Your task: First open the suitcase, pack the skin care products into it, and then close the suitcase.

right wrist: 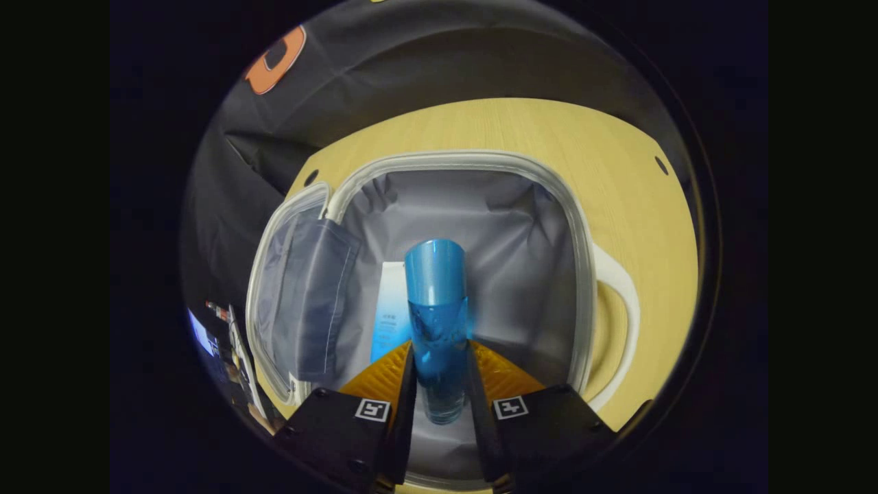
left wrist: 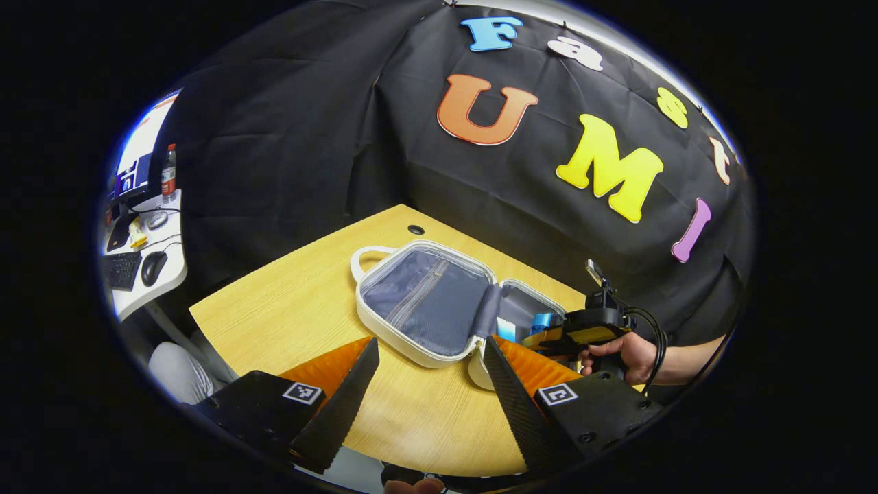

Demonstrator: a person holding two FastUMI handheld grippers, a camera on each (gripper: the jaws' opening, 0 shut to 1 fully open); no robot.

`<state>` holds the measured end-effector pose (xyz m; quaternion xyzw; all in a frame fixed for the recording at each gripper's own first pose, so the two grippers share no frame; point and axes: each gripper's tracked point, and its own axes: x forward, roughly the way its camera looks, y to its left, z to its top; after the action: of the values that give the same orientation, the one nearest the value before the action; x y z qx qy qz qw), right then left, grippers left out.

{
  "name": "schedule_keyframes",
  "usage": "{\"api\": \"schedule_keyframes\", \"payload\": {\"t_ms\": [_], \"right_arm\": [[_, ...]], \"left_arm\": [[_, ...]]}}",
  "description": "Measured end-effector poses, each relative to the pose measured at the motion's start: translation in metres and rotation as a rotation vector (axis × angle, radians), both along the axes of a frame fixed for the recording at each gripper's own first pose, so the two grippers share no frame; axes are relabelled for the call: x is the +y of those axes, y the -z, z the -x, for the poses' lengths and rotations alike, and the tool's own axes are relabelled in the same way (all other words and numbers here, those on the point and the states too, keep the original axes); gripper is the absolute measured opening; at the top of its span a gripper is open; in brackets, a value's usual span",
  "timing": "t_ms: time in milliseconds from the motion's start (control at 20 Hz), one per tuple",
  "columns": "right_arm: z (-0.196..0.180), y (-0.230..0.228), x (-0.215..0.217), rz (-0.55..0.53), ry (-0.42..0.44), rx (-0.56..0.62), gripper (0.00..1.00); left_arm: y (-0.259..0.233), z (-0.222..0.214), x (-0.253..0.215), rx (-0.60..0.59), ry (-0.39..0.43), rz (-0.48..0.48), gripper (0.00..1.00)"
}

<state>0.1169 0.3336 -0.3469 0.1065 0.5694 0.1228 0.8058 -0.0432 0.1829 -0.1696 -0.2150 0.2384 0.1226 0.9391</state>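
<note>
**Right gripper view: blue bottle being held over the open case**

Right gripper view is showing the right tool (right wrist: pixel 440 384) with both fingers pressing on a translucent blue cylindrical bottle with an opaque blue cap (right wrist: pixel 435 302), which is pointing away from the camera over the grey fabric lining of the small white zip-edged suitcase (right wrist: pixel 583 274). The suitcase is lying open on the pale wooden worktop (right wrist: pixel 638 206). Just beside the bottle, on its left, a white-to-blue squeeze tube (right wrist: pixel 389 309) is lying inside the same compartment, against the lining. The other half of the case, with its grey mesh pocket (right wrist: pixel 305 302), is standing folded out at the left of this view, and the white carrying handle (right wrist: pixel 621 309) is sticking out at the right.

In the left gripper view, the left tool (left wrist: pixel 429 384) is hovering above the worktop (left wrist: pixel 288 302) with its fingers spread wide apart and nothing between them. Beyond it the suitcase (left wrist: pixel 411 346) is lying flat and open, the lid half with the zipped mesh pocket nearer the middle, the deeper half to the right. A hand (left wrist: pixel 621 353) is holding the right tool (left wrist: pixel 549 336) over that deeper half, where a bit of the blue bottle (left wrist: pixel 542 321) is showing. A white side desk with a keyboard and mouse (left wrist: pixel 147 267) is standing well apart at the left edge
</note>
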Motion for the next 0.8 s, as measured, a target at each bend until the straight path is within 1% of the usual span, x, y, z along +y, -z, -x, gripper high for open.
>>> {"api": "schedule_keyframes", "payload": {"t_ms": [300, 350, 400, 450, 500, 550, 800], "right_arm": [[0.000, 0.005, -0.001, 0.062, -0.016, 0.000, 0.38], [0.000, 0.006, 0.000, 0.072, -0.019, 0.001, 0.35], [0.000, 0.006, 0.000, 0.080, -0.020, 0.002, 0.38], [0.000, 0.006, 0.001, 0.087, -0.019, 0.004, 0.38], [0.000, 0.006, 0.001, 0.094, -0.020, 0.005, 0.35], [0.000, 0.006, 0.000, 0.102, -0.021, 0.005, 0.35], [0.006, 0.002, -0.003, 0.105, -0.045, -0.014, 0.43]], "left_arm": [[-0.002, 0.002, -0.002, -0.007, 0.008, 0.002, 0.98], [-0.002, 0.002, -0.003, -0.007, 0.011, 0.004, 0.98], [-0.003, 0.003, -0.004, -0.008, 0.014, 0.006, 0.98], [-0.004, 0.003, -0.005, -0.011, 0.017, 0.007, 0.98], [-0.005, 0.001, -0.007, -0.015, 0.023, 0.007, 0.98], [-0.006, 0.001, -0.009, -0.018, 0.029, 0.005, 0.98], [-0.012, -0.005, -0.015, -0.034, 0.067, -0.007, 0.98]]}}
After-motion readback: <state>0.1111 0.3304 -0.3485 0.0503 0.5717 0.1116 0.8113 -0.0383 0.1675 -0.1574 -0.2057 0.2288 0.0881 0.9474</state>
